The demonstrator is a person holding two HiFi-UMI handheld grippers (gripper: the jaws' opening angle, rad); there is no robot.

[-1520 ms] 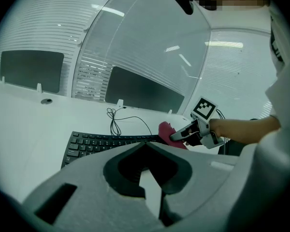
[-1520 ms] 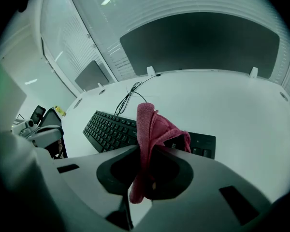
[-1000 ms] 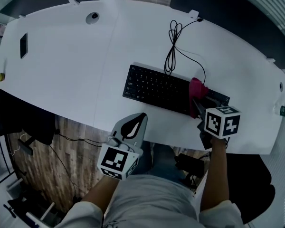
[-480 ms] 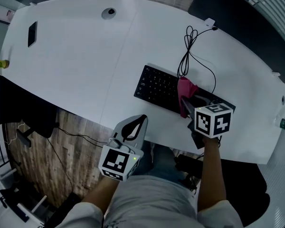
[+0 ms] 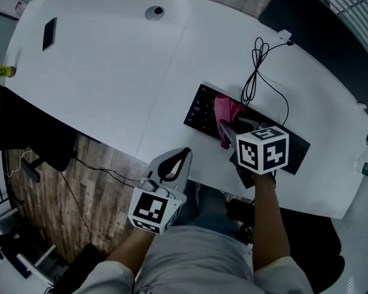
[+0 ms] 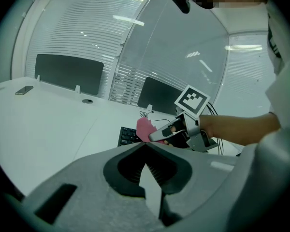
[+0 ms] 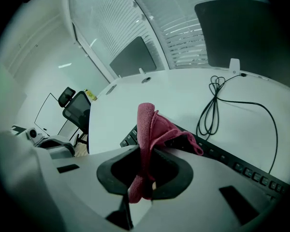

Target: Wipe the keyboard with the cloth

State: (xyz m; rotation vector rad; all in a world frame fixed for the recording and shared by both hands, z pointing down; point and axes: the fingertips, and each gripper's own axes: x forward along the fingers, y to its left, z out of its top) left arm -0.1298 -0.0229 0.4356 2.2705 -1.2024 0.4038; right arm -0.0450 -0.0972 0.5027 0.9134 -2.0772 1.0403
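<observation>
A black keyboard (image 5: 199, 110) lies near the front edge of the white desk (image 5: 110, 72), its cable (image 5: 257, 72) coiled behind it. My right gripper (image 5: 224, 129) is shut on a pink cloth (image 5: 226, 110), which rests on the keyboard's left part. In the right gripper view the cloth (image 7: 150, 129) is pinched between the jaws and droops over the keys (image 7: 241, 166). My left gripper (image 5: 172, 164) hangs off the desk's front edge, shut with nothing in it. The left gripper view shows the cloth (image 6: 144, 128), the keyboard's end (image 6: 128, 135) and the right gripper (image 6: 157, 137).
A phone (image 5: 49, 33) lies at the desk's far left, a round grommet (image 5: 154, 11) at the back. A yellow bottle (image 5: 0, 71) sits at the left edge. Below the desk are wooden floor (image 5: 55, 201) and cables. An office chair (image 7: 79, 108) stands to the left.
My right gripper has slid the cloth leftward along the keyboard, from its right part to its left part. The left gripper has stayed put.
</observation>
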